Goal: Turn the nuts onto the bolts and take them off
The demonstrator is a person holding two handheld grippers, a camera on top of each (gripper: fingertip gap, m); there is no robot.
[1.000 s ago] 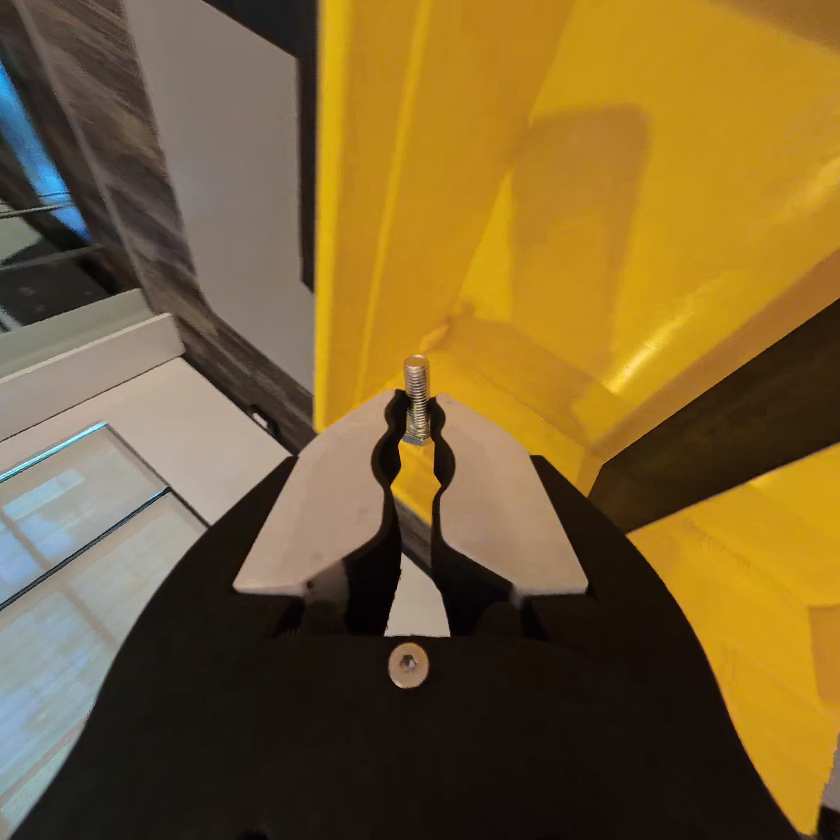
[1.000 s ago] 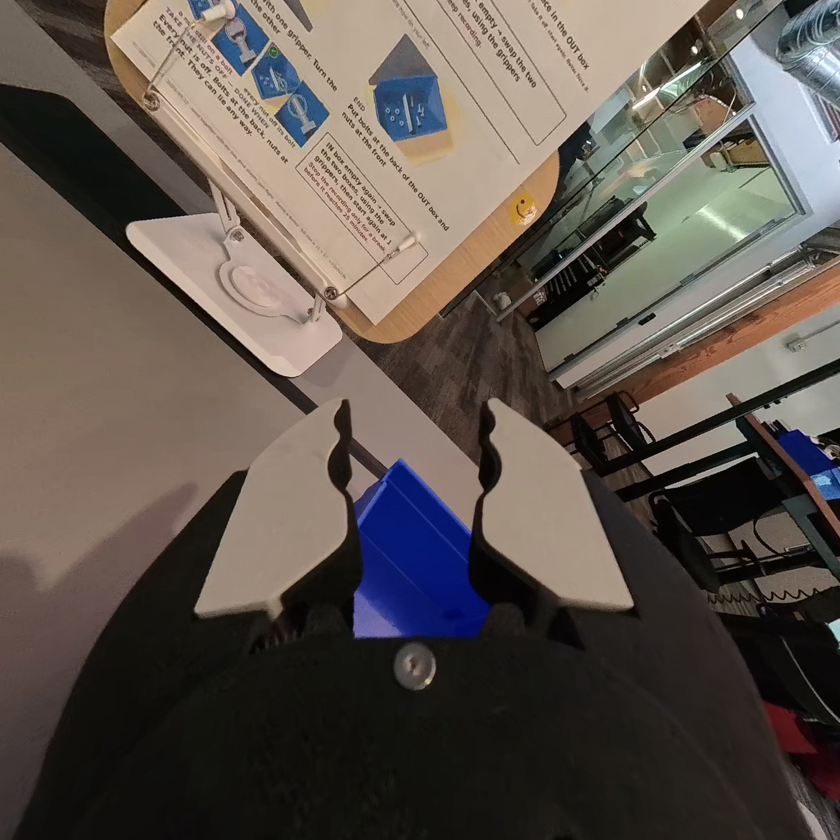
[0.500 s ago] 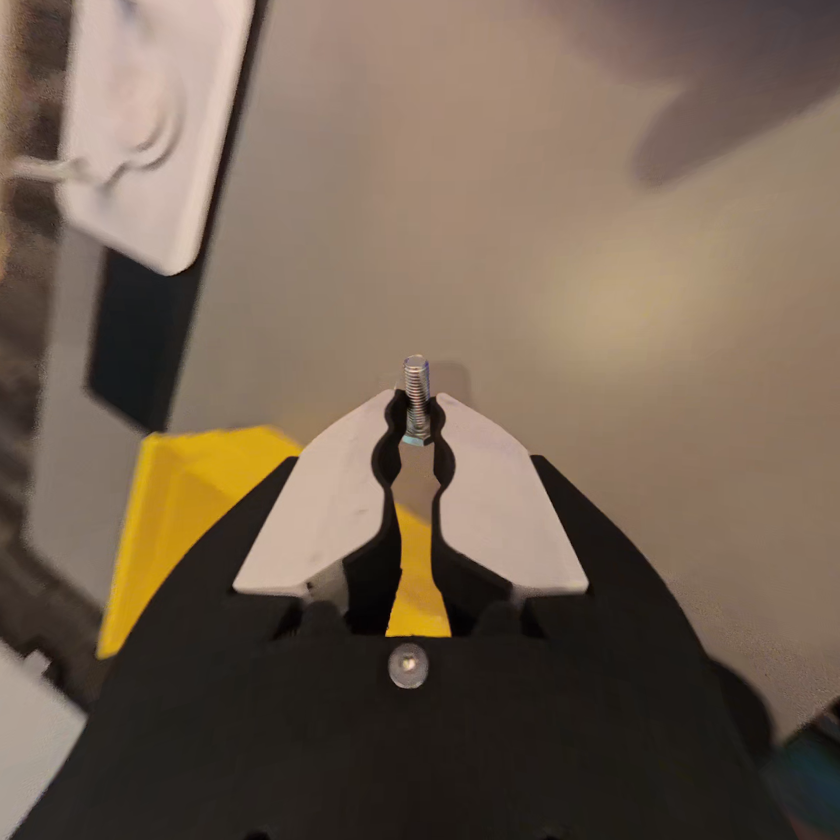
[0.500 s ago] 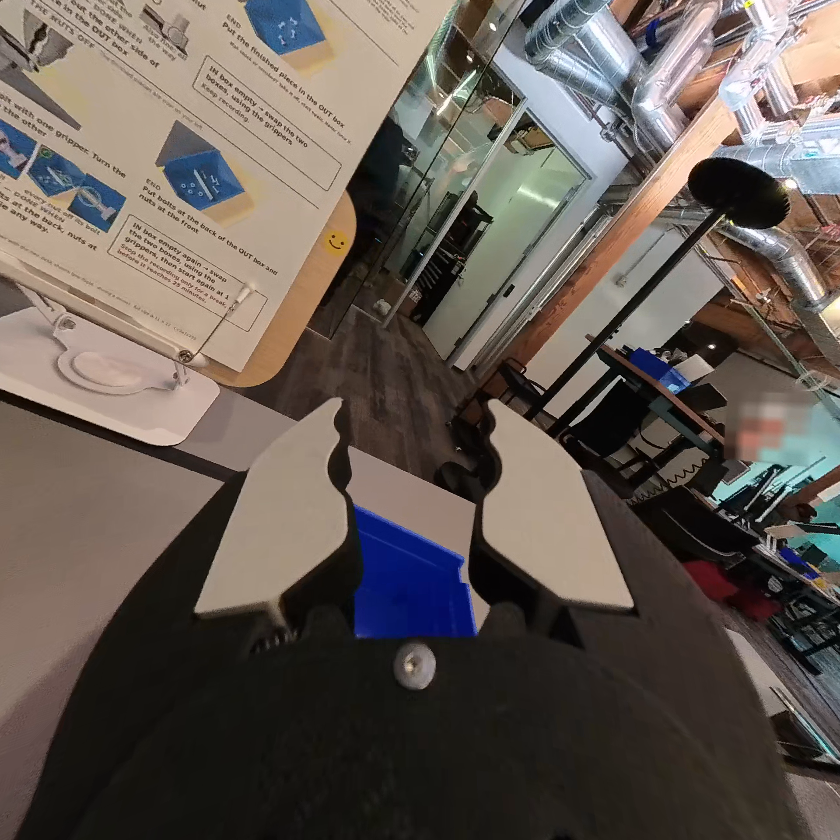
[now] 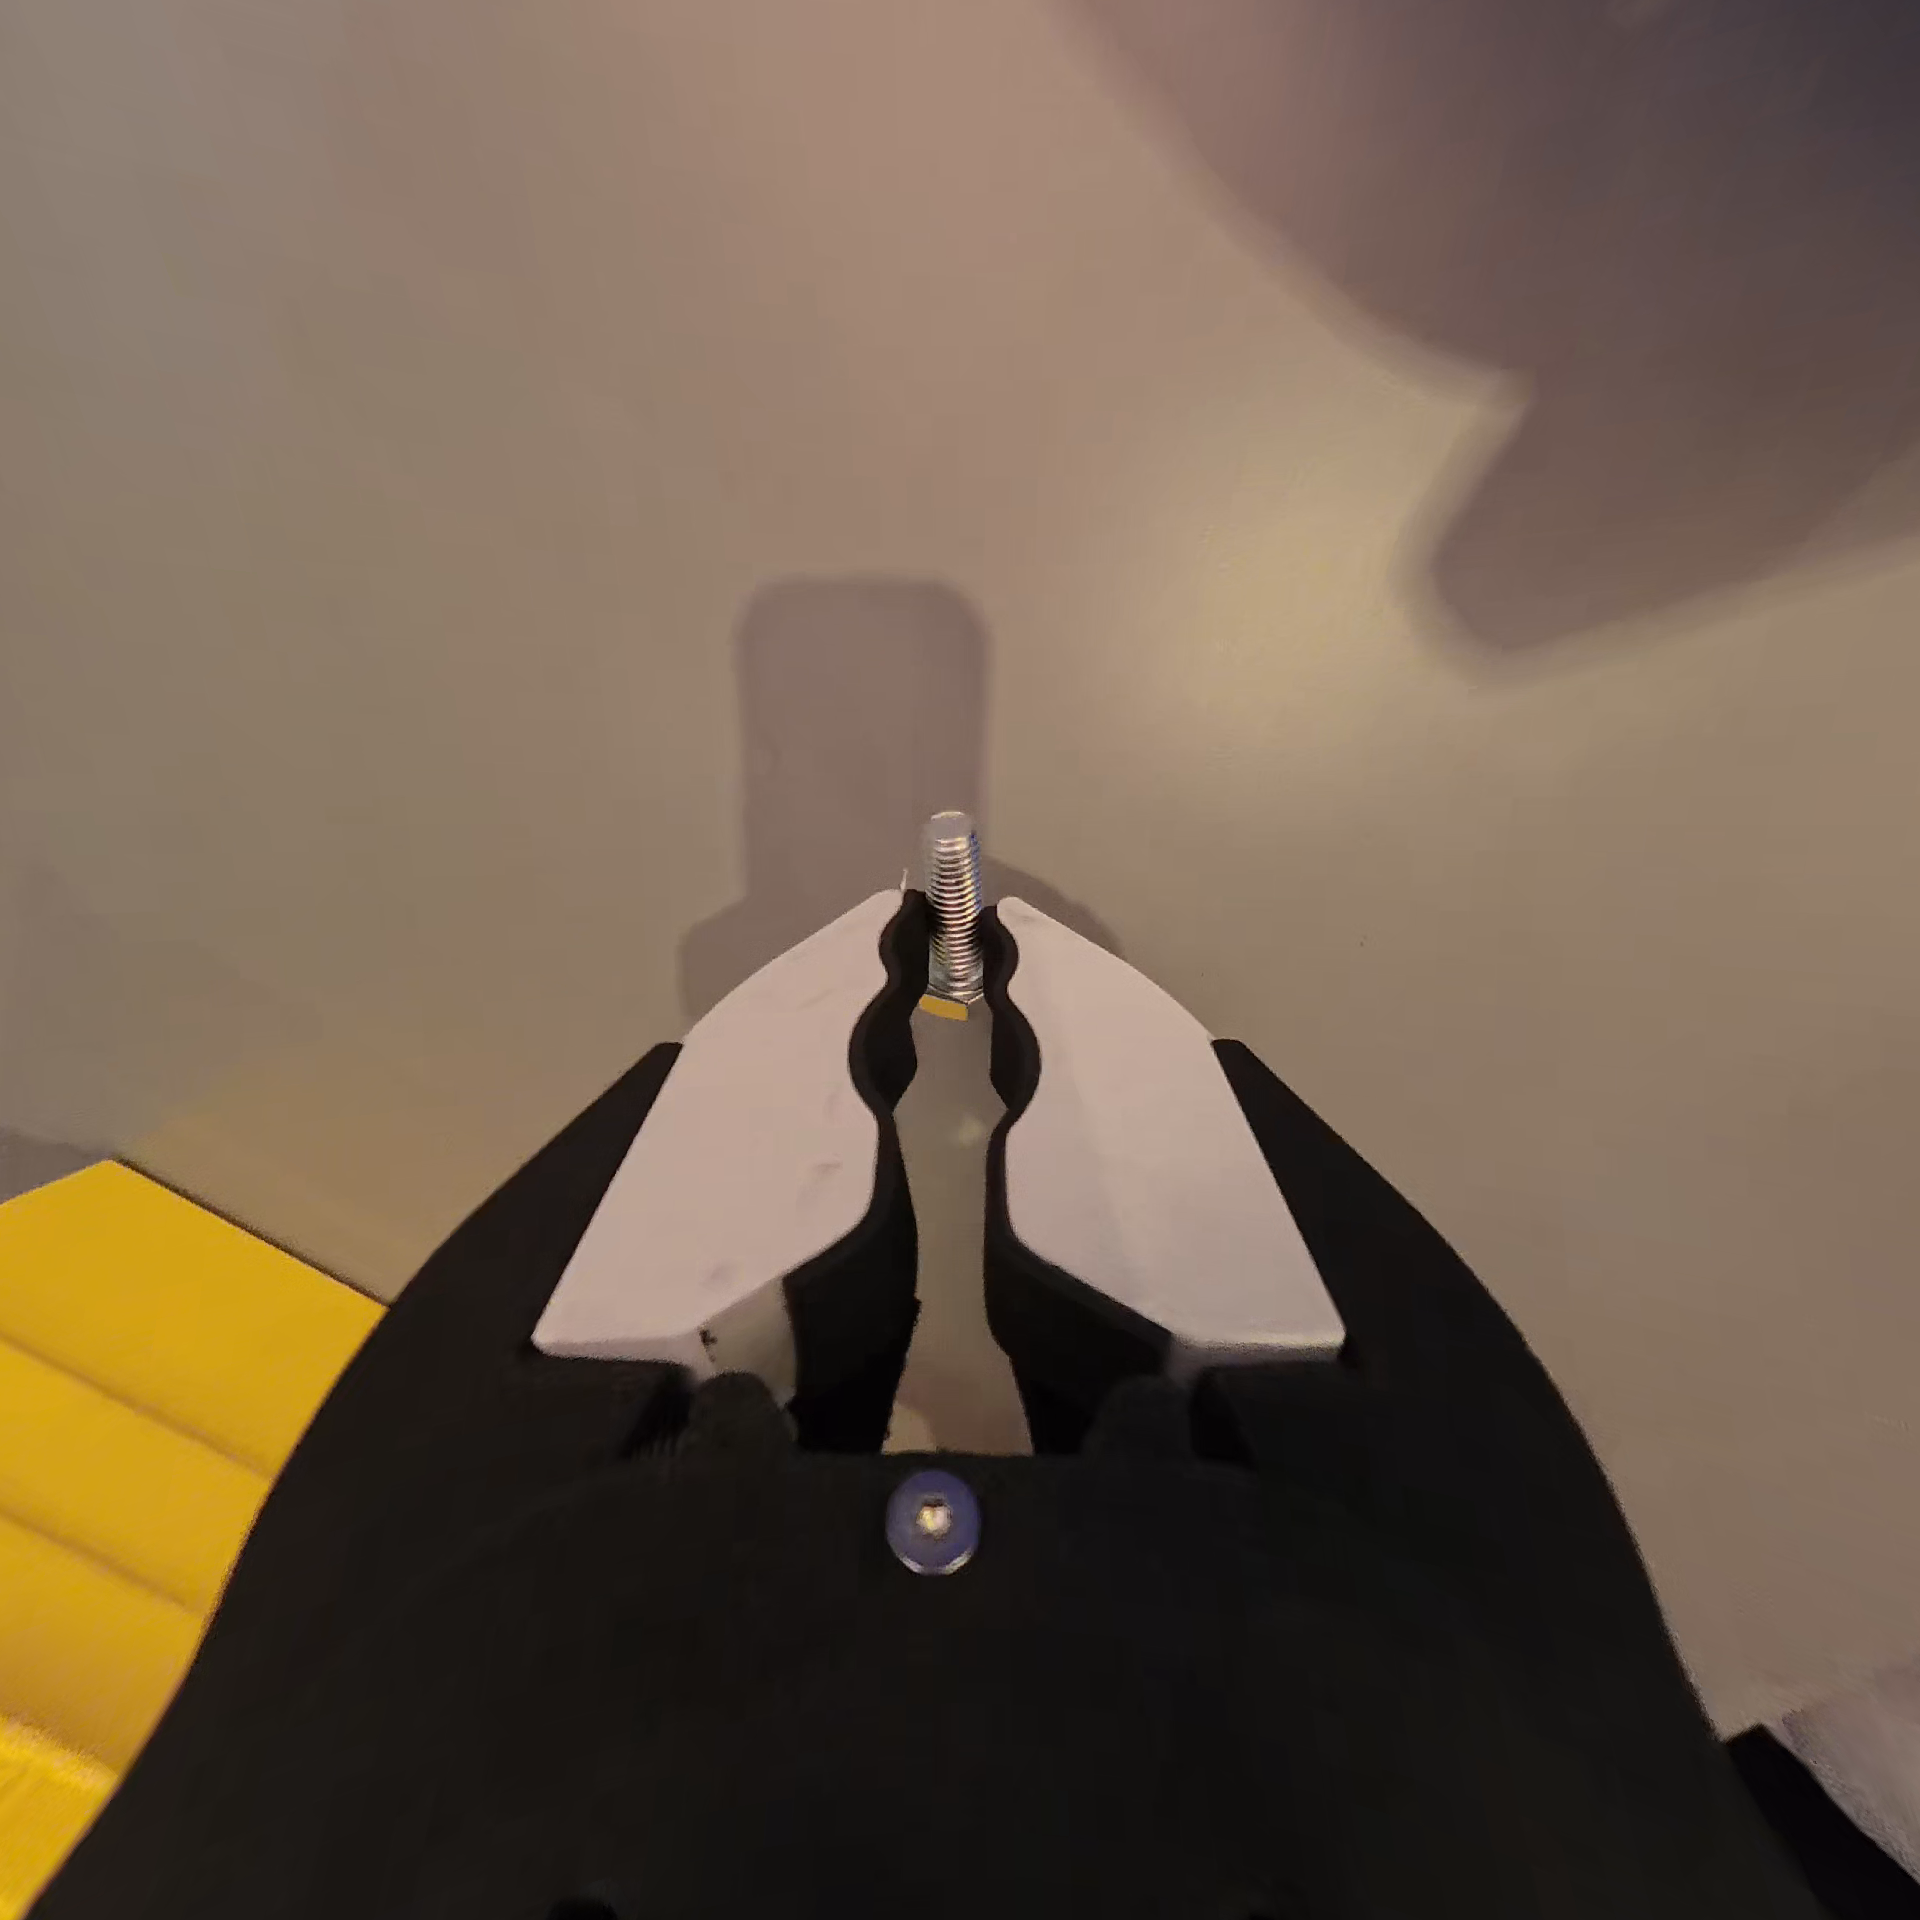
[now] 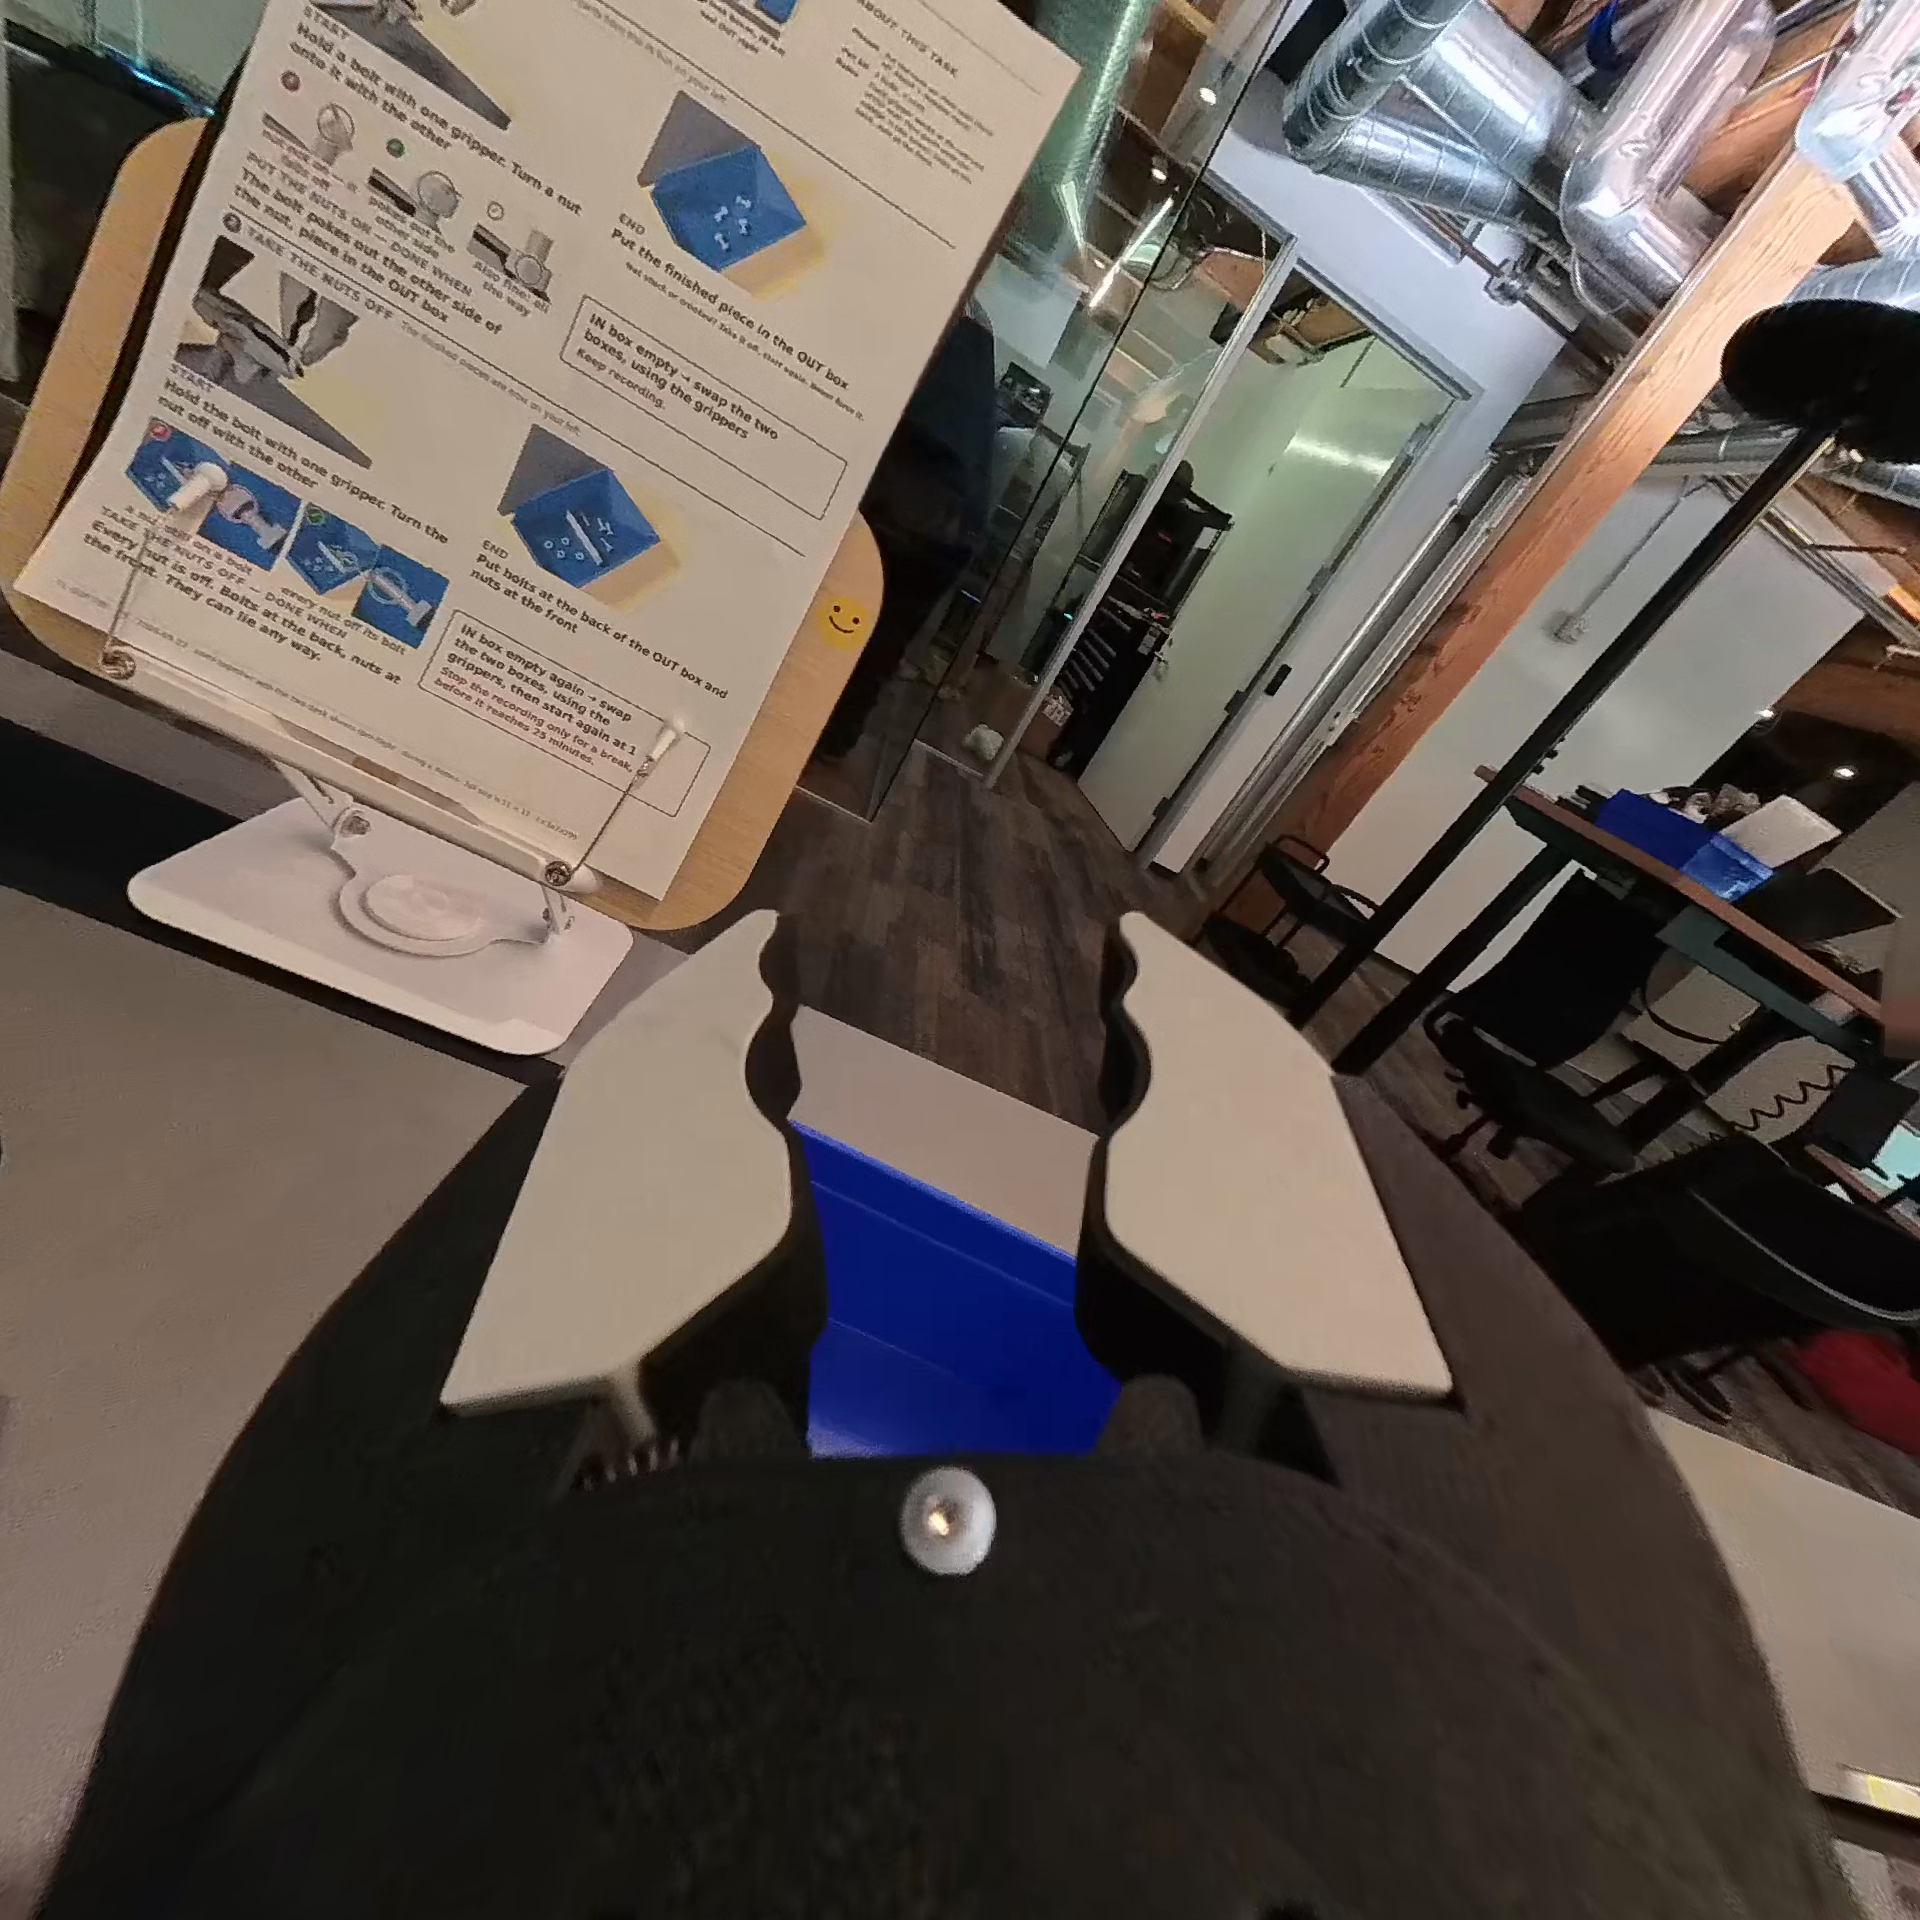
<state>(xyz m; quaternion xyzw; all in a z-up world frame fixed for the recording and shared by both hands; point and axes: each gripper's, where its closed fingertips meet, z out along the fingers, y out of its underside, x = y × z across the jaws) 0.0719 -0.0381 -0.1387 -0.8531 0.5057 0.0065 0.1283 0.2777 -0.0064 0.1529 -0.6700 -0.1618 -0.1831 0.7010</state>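
Left gripper fingers pinching a bolt pointing twelve o'clock over the desk, right gripper fingers spread, blue box between them

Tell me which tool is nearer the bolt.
Left. The left tool is shut on the bolt, gripping it near the head with the threaded end poking out past the tips. The right tool is open and empty above a blue bin; no bolt shows there.
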